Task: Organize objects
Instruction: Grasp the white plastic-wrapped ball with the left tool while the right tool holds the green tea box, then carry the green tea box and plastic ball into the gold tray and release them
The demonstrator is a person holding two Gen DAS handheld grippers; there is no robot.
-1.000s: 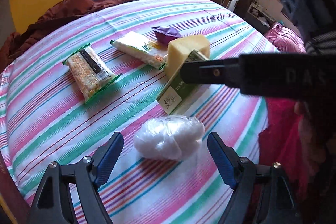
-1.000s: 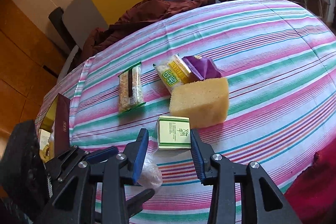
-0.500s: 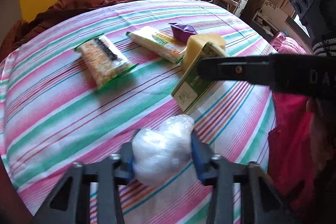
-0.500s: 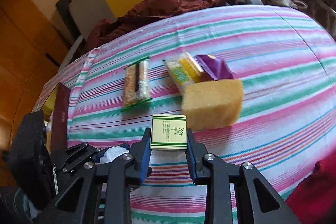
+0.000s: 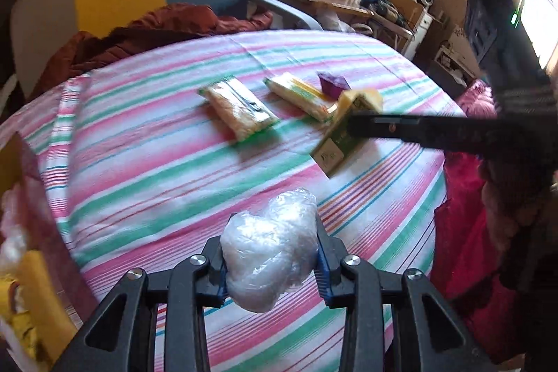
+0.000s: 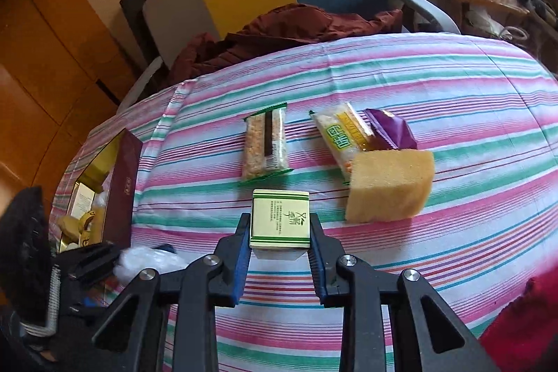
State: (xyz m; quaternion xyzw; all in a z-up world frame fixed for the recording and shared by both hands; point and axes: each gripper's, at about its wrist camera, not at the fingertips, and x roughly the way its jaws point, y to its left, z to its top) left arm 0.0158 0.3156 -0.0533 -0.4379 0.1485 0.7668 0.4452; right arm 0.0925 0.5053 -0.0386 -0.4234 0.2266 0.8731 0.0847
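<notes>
Left gripper (image 5: 270, 262): jaws clamped on a wad of clear plastic film (image 5: 270, 246), blue pads pressing both flanks; the wad bulges above and below the pads and hangs clear of the striped tablecloth (image 5: 146, 183).

Right gripper (image 6: 280, 237): jaws clamped on a small cream-and-green carton (image 6: 280, 218), printed face up, pads on its two side walls. In the left wrist view the carton (image 5: 336, 142) appears tilted and off the cloth.

Remaining on the cloth: a green-edged grain bar (image 6: 266, 145); a yellow-and-green snack packet (image 6: 340, 136) with a purple wrapper (image 6: 392, 131) touching its far end; a yellow sponge block (image 6: 390, 185) just beside both. At the table's left edge sits an open maroon box (image 6: 122, 187) with gold lining, already holding packets and what looks like a banana.

Judgement: both loads are probably bound for that box.

Risks noted:
- The film wad is soft and slick; it could squeeze out of the pads or shed a loose fold during carriage.
- The carton is held only near its lower half; a swing may pivot it between the pads, or pressure may dent its walls.
- Both grippers converging on one box invites a collision, the left already standing close alongside.
- The box wall is tall; a low approach could knock it.
</notes>
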